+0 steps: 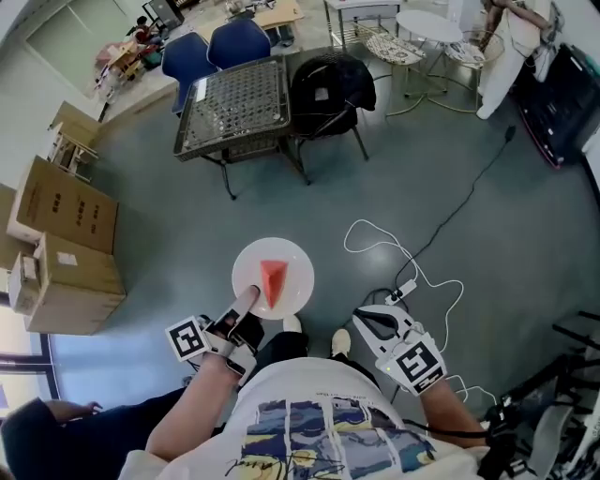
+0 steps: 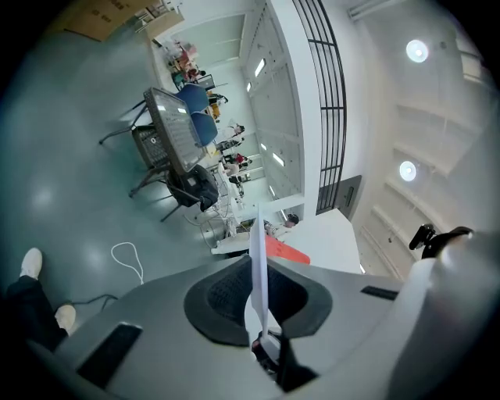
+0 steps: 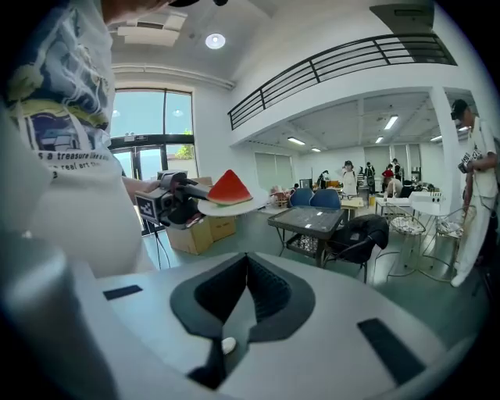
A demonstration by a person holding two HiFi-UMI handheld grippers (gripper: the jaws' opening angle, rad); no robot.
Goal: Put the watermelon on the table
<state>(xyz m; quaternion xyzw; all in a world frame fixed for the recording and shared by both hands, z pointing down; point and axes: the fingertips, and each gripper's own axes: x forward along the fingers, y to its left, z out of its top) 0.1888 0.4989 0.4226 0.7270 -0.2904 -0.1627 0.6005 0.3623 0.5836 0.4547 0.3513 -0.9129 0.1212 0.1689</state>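
A red watermelon wedge [image 1: 273, 281] lies on a round white plate [image 1: 246, 267] that is held in the air above the grey floor. My left gripper [image 1: 246, 305] is shut on the plate's near rim. In the left gripper view the plate [image 2: 258, 258] shows edge-on between the jaws, with the wedge [image 2: 285, 251] beyond. The right gripper view shows the plate [image 3: 238, 208], the wedge [image 3: 230, 187] and my left gripper [image 3: 176, 205] from the side. My right gripper [image 1: 370, 322] hangs to the right, shut and empty. The dark square table [image 1: 232, 105] stands well ahead.
A black chair with dark cloth over it [image 1: 328, 89] stands right of the table, and two blue chairs [image 1: 216, 47] behind it. Cardboard boxes [image 1: 66, 253] are stacked at the left. A white cable [image 1: 412, 272] loops over the floor at the right. White round tables [image 1: 427, 28] stand far back.
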